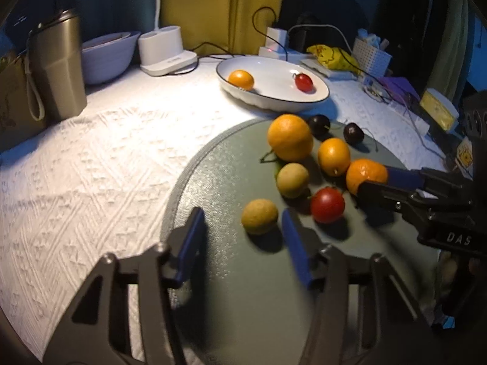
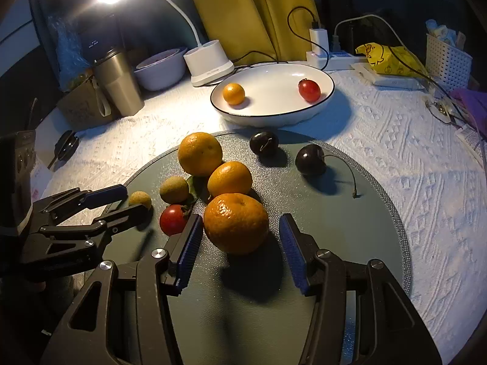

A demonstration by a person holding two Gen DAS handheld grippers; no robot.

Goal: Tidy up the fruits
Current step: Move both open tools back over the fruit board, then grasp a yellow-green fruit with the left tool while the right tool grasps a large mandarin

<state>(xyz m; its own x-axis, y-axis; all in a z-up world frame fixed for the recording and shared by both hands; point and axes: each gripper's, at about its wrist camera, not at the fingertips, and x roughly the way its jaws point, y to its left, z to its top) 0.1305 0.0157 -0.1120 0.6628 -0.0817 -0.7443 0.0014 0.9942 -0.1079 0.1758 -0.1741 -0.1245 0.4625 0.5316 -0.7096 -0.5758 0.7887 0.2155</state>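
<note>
Holds the left claw (image 1: 241,213) partly open, low over a round grey mat (image 1: 219,182), with a small yellow-green fruit (image 1: 259,216) just ahead between the blue pads (image 1: 190,243): near the right pad, clear of the left, so not gripped. Holds the right claw (image 2: 241,217) wider, straddling a mandarin (image 2: 236,223), with the left pad about touching the peel and the right pad just off it, squeezing nothing. Finds a tomato (image 2: 173,219) just beside that mandarin. Finds beyond it a second yellow-green fruit (image 2: 174,189), a smaller orange fruit (image 2: 229,179) and a big orange (image 2: 199,153), bunched close together. Finds a dark stemmed fruit (image 2: 263,143) and another dark fruit (image 2: 310,159) toward the mat's far side, apart from the bunch. Finds a white plate (image 2: 274,115) just past the mat on the table (image 2: 395,152), holding a little orange fruit (image 2: 233,93) and a second tomato (image 2: 309,90), well apart. Finds a lamp base (image 2: 210,60), a bowl (image 2: 161,67) and a steel tumbler (image 2: 118,85) along the table's back.
</note>
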